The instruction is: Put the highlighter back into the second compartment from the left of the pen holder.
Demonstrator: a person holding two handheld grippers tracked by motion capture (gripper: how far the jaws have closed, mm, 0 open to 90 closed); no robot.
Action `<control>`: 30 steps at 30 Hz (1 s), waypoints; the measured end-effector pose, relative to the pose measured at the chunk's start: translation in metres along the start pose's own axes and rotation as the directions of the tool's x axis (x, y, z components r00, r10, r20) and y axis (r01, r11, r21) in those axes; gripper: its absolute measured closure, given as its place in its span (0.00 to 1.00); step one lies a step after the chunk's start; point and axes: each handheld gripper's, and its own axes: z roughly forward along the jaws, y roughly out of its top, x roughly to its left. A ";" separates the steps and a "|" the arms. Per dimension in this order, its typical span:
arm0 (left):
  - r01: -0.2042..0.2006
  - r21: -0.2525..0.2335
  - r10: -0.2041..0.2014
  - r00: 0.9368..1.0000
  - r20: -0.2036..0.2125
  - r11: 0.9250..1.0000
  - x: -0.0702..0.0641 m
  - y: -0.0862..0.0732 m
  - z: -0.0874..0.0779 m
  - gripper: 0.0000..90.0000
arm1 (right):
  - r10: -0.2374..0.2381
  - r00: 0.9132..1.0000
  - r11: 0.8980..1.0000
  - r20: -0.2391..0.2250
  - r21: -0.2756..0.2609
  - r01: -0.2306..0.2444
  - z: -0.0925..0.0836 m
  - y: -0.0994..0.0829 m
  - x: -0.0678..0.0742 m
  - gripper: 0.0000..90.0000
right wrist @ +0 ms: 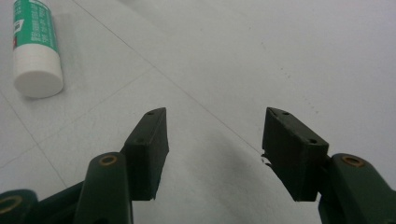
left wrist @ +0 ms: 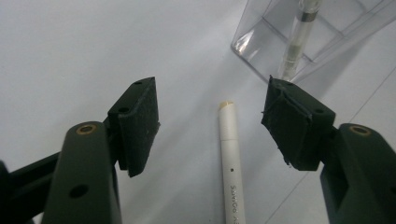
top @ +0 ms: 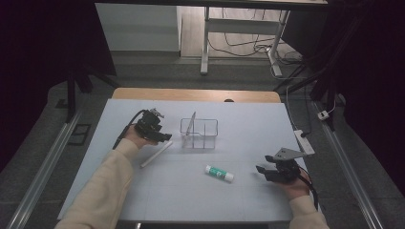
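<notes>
One clear-barrelled pen (left wrist: 299,35) stands in the clear plastic organiser (top: 199,133) — my left gripper (left wrist: 210,121), jaws spread, straddles the white pen (left wrist: 231,158) at its seven o'clock; green-labelled glue stick (top: 219,173) waits — right gripper (right wrist: 215,140) spread, empty

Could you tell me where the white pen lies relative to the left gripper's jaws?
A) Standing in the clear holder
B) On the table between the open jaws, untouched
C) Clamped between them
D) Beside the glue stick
B: the left gripper view shows the white pen flat on the table, with gaps to both pads of the left gripper.

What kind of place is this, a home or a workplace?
Probably a lab or test room: a table with a white mat, a bare desk frame with loose cables behind, and a power strip at the edge.
</notes>
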 end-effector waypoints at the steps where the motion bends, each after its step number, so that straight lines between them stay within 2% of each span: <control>1: -0.002 0.005 0.002 1.000 0.002 1.000 0.000 0.000 0.002 0.40 | 0.000 1.000 1.000 0.000 0.001 0.000 0.000 0.000 0.000 0.45; 5: -0.015 0.034 0.015 1.000 0.004 0.999 -0.003 0.000 0.008 0.40 | 0.005 1.000 1.000 0.002 0.001 -0.005 0.000 0.000 0.000 0.45; 11: -0.007 0.054 0.007 1.000 0.014 0.999 -0.003 -0.006 0.013 0.41 | 0.000 1.000 1.000 -0.001 0.005 0.000 0.000 -0.001 0.000 0.45; 20: -0.022 0.095 0.019 0.999 0.027 0.995 -0.006 -0.013 0.025 0.44 | 0.001 1.000 1.000 0.002 0.014 -0.001 0.002 -0.001 0.000 0.45; 30: -0.037 0.122 0.037 0.999 0.003 0.992 -0.010 -0.015 0.031 0.51 | 0.002 1.000 1.000 0.002 0.015 -0.002 0.002 -0.001 -0.001 0.45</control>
